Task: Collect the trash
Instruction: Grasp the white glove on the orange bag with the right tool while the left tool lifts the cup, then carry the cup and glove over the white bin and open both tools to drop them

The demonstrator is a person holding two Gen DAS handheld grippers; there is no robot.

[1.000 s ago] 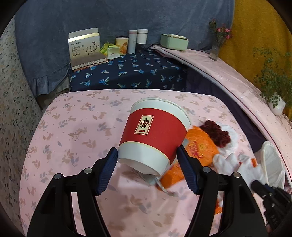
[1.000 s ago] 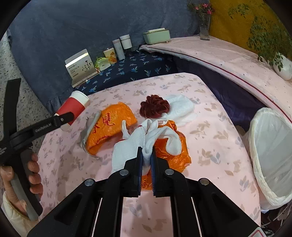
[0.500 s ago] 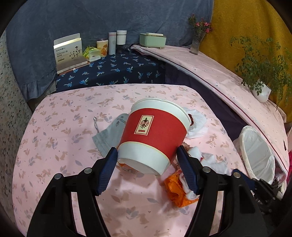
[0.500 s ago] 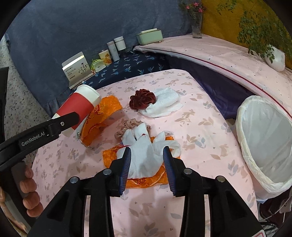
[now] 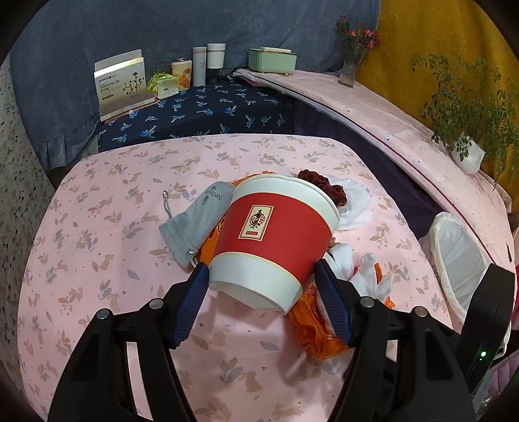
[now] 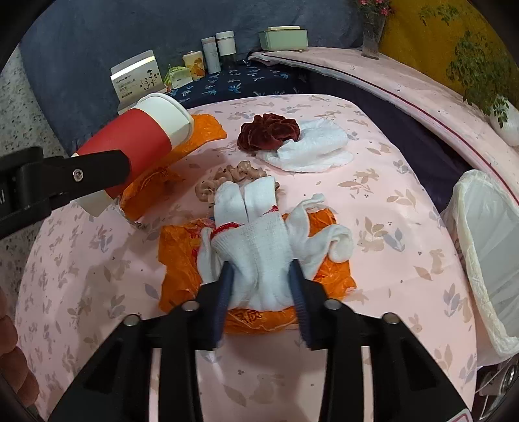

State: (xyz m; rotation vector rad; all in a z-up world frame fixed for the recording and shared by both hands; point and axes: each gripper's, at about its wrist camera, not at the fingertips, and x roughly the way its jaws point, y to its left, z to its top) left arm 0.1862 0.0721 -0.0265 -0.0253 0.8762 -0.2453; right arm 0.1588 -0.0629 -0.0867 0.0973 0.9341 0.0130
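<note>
Beside table edge (image 6: 418, 168), bin (image 6: 480, 246)

We read this as a home-style room, prob. staged w/ draped fabrics: counter (image 5: 97, 259) under pink leaf-print cloth, blue curtain (image 5: 162, 29) behind, side shelf in navy floral cloth (image 5: 207, 113) w/ tins (image 5: 181, 73) & boxes, flower vase (image 5: 350, 61), potted plant (image 5: 467, 152), lined waste bin (image 6: 486, 246).

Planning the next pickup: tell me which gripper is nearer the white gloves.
Right. The right gripper straddles the white gloves, open; the left gripper is off to their left, holding the paper cup.
</note>
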